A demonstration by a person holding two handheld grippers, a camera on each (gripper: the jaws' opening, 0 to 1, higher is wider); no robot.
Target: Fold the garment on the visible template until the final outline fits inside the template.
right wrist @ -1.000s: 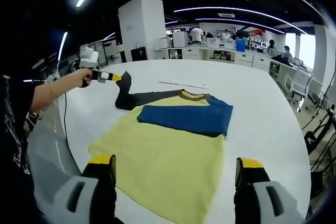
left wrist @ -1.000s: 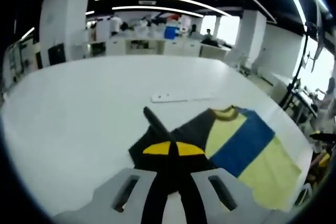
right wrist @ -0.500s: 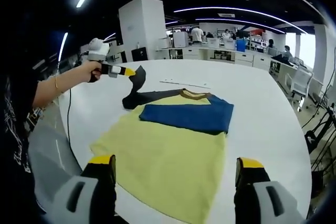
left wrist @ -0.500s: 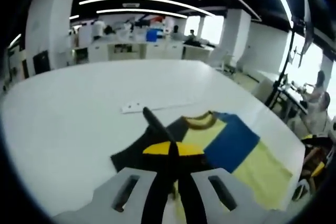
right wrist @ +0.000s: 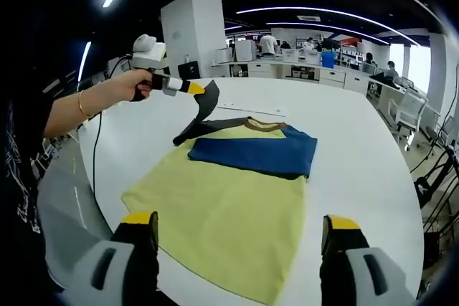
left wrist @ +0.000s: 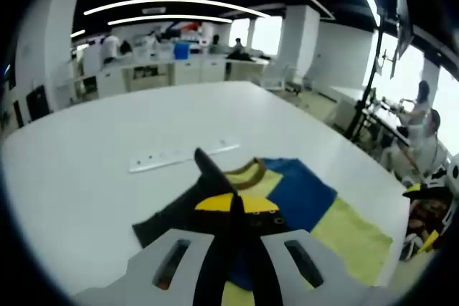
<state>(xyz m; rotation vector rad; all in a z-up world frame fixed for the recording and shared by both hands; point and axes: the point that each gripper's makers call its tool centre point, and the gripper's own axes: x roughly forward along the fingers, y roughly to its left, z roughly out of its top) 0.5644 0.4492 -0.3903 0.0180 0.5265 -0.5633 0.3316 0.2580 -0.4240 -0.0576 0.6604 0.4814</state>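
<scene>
A yellow T-shirt (right wrist: pixel 228 206) with a blue chest band (right wrist: pixel 251 153) and brown collar (right wrist: pixel 262 125) lies flat on the white table (right wrist: pixel 358 155). My left gripper (left wrist: pixel 235 204) is shut on the shirt's dark sleeve (left wrist: pixel 209 167), whose end sticks up past the jaws. In the right gripper view the left gripper (right wrist: pixel 193 89) holds that dark sleeve (right wrist: pixel 204 110) lifted above the table, over the shirt's shoulder. My right gripper (right wrist: pixel 240 245) stands open above the shirt's near hem, nothing between its jaws.
A white strip (right wrist: pixel 251 111) lies on the table just beyond the collar, also seen as a white strip (left wrist: pixel 183 154) in the left gripper view. A person's hand and forearm (right wrist: pixel 100 98) reach in from the left. Desks and people stand far behind.
The left gripper has lifted the dark sleeve higher and carried it inward, toward the shirt's body. The right gripper has stayed open and still.
</scene>
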